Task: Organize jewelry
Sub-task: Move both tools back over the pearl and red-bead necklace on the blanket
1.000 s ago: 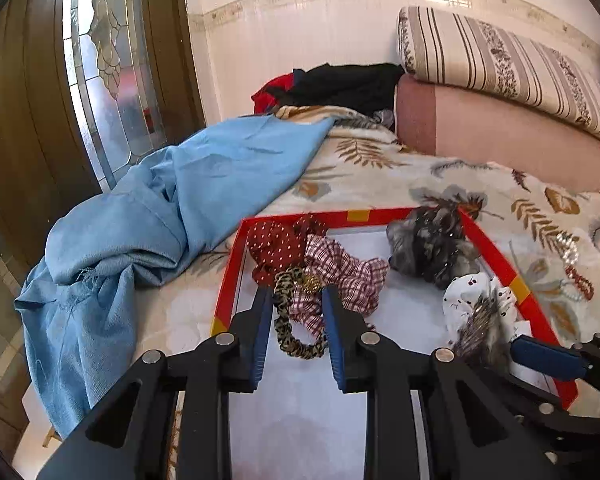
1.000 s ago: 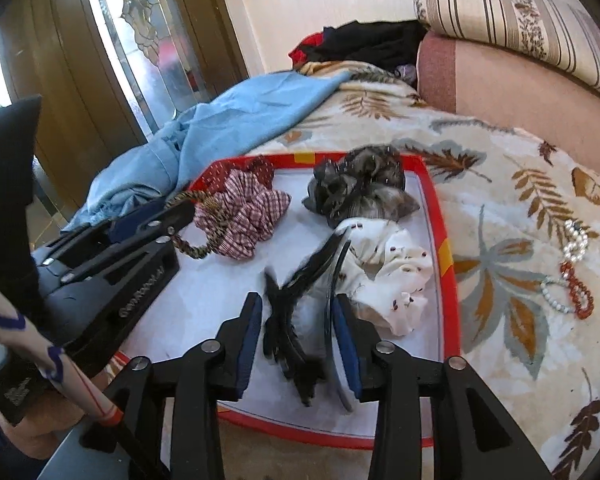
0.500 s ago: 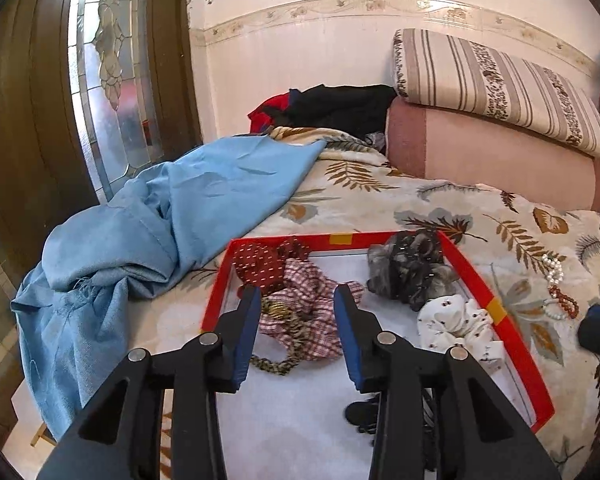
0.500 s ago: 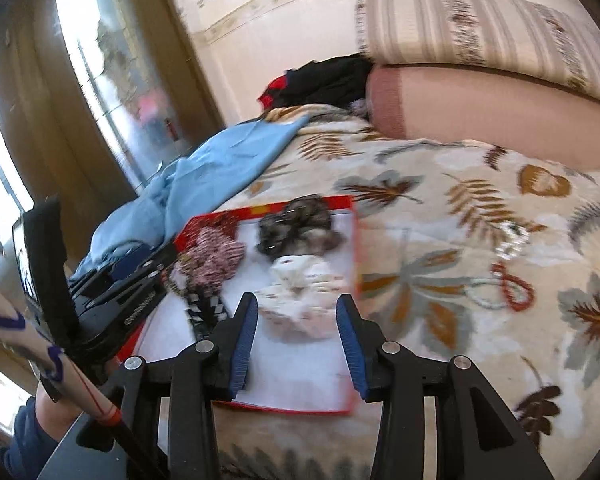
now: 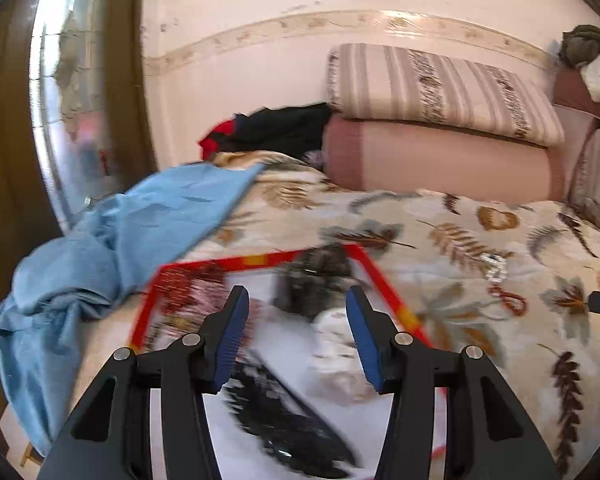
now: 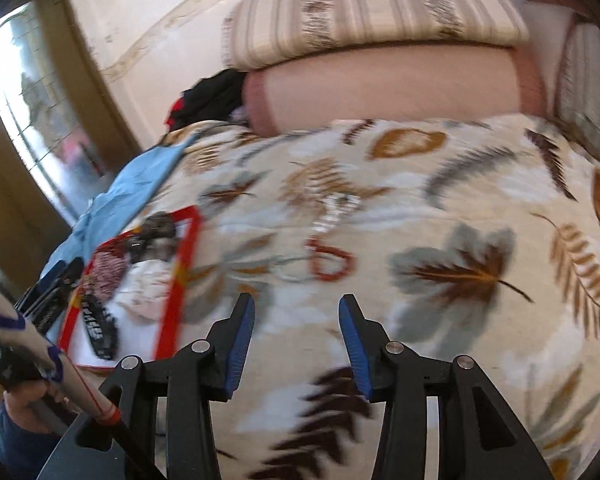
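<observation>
1. Clearly the task's things still loose are the red bead bracelet (image 6: 330, 262) and the pearl strand (image 6: 334, 208) just beyond it, both lying on the leaf-print bedspread (image 6: 460, 208), outside the red-rimmed tray (image 6: 180, 280) and to its right.
2. In the left wrist view the same red beads (image 5: 508, 300) and pearls (image 5: 494, 266) sit apart from the tray (image 5: 374, 270); the pics are blurred, so whether the two strands touch can't be told.
3. Right gripper (image 6: 296, 336) hovers over bare bedspread, w/ the red bracelet ahead of its tips; jaws opening, nothing between them.
4. Left gripper (image 5: 296, 336) hangs over the tray, jaws also opening and empty; below it lie a white scrunchie (image 5: 336, 360), a dark scrunchie (image 5: 312, 280), a plaid scrunchie (image 5: 204, 304) and a black hair clip (image 5: 284, 420).
5. Step in hand, prob.: reach for the loose jewelry.
6. Next move calls for closing in on the bracelet, tips low to the soft cloth, jaws straddling the bead strand, then a pinch w/o snagging fabric.
7. Further out: blue garment (image 5: 112, 240), pink bolster (image 5: 440, 160), striped cushion (image 5: 440, 88).
</observation>
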### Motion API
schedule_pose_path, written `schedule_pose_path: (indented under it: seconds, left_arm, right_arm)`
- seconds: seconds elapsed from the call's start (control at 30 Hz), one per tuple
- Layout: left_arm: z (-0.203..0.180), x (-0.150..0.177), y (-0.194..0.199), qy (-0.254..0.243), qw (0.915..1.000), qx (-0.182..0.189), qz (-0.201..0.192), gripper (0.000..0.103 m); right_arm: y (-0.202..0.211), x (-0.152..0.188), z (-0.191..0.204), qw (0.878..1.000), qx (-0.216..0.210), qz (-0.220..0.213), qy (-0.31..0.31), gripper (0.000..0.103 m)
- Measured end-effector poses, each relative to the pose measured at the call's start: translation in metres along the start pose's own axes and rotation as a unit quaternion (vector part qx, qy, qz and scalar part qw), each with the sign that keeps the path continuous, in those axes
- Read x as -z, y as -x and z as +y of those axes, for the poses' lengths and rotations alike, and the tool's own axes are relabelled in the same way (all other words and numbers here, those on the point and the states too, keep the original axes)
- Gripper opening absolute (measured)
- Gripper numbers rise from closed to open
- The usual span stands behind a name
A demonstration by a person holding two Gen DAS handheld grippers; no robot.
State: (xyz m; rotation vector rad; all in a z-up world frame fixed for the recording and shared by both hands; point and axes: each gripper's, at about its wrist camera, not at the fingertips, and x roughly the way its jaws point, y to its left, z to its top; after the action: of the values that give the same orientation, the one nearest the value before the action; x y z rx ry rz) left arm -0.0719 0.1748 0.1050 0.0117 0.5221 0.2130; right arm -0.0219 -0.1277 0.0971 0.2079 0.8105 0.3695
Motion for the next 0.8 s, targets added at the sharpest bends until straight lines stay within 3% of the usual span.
schedule_pose_path:
  seconds: [0.23, 0.33, 0.47, 0.5, 0.57, 0.6, 0.7, 0.77, 0.8]
  left_arm:
    - [-0.068, -0.012, -0.007, -0.023, 0.9919, 0.111, 0.058, 0.049]
    - [-0.095, -0.018, -0.023, -0.015, 0.9807, 0.166, 0.102, 0.049]
    - [-0.131, -0.023, -0.065, 0.009, 0.9573, 0.228, 0.177, 0.044]
    - [-0.138, -0.024, -0.075, 0.013, 0.9536, 0.231, 0.193, 0.039]
    - [-0.149, -0.023, -0.092, 0.018, 0.945, 0.243, 0.218, 0.037]
    - [-0.156, -0.022, -0.105, 0.022, 0.9415, 0.243, 0.232, 0.028]
    - [-0.163, -0.019, -0.127, 0.016, 0.9409, 0.225, 0.252, 0.022]
    - [-0.163, -0.016, -0.138, 0.009, 0.9469, 0.198, 0.253, 0.02]
    - [-0.161, -0.016, -0.142, 0.008, 0.9458, 0.199, 0.256, 0.02]
  right_arm:
    - [-0.002, -0.004, -0.048, 0.997, -0.016, 0.001, -0.075, 0.048]
    - [0.006, -0.008, -0.054, 0.996, -0.017, -0.012, -0.085, 0.053]
    - [0.019, -0.013, -0.065, 0.993, -0.034, -0.029, -0.109, 0.053]
    - [0.021, -0.014, -0.067, 0.992, -0.034, -0.033, -0.113, 0.053]
    - [0.027, -0.016, -0.071, 0.991, -0.036, -0.042, -0.119, 0.054]
    - [0.029, -0.017, -0.073, 0.991, -0.037, -0.045, -0.12, 0.054]
    - [0.032, -0.019, -0.078, 0.99, -0.039, -0.051, -0.128, 0.054]
    - [0.033, -0.02, -0.081, 0.989, -0.044, -0.05, -0.134, 0.054]
    - [0.033, -0.02, -0.083, 0.988, -0.045, -0.051, -0.136, 0.054]
